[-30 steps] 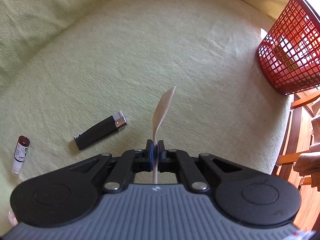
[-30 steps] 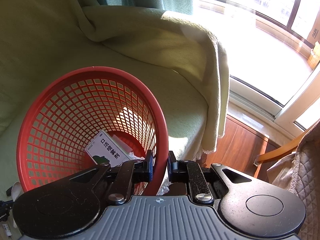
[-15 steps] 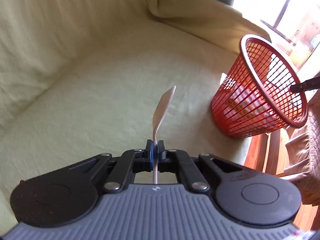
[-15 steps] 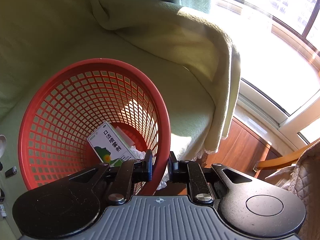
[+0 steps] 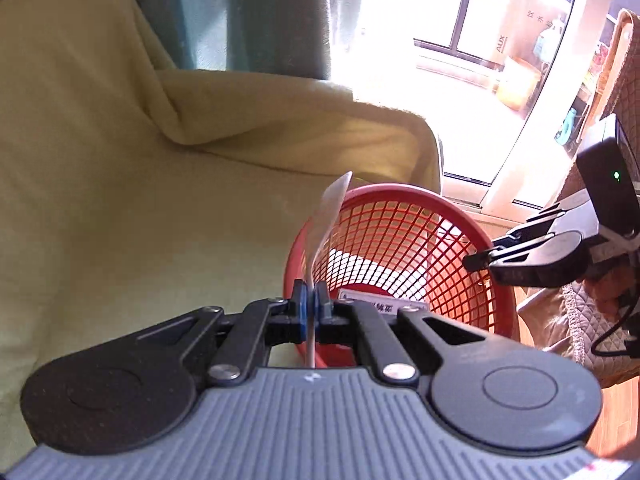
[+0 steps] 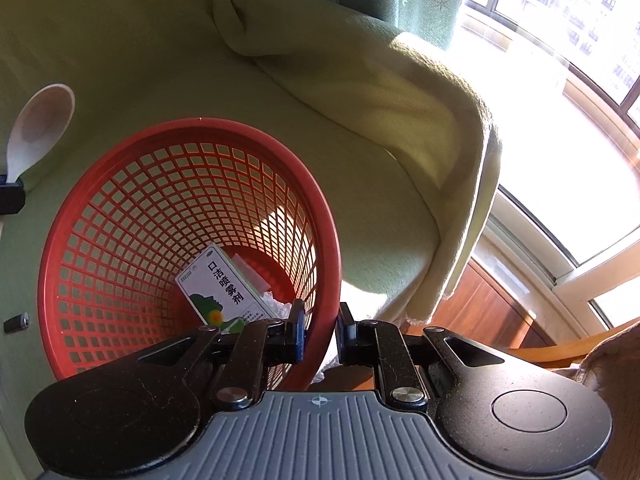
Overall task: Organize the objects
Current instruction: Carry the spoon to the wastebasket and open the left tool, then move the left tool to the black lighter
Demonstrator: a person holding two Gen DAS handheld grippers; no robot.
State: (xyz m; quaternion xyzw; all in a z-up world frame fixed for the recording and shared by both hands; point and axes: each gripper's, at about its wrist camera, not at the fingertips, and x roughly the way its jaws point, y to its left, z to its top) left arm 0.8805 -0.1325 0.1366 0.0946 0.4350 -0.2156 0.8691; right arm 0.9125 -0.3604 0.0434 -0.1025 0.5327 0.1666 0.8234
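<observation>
- the left gripper [image 5: 310, 306] was clamped on the handle of a white spoon [image 5: 326, 220], bowl end up and forward. in the left wrist view the spoon stood at the near rim of the red basket [image 5: 404, 248], probably staged for release into it.
- the right gripper [image 6: 320, 330] straddled the basket's rim, one finger inside and one outside. whether the pads pressed the plastic could not be told; the position suggested it steadied the basket for the drop.
- the basket was tilted, mouth toward the grippers, at the sofa seat's edge nearest the window. inside lay a white and green box [image 6: 224, 290] and something pale beneath it.
- the supporting surface was a sofa under a soft yellow-green cover [image 6: 360, 152], likely poor footing for a light basket.
- a teal curtain [image 5: 256, 16] and a bright window [image 6: 560, 60] stood behind, with wood flooring below.
</observation>
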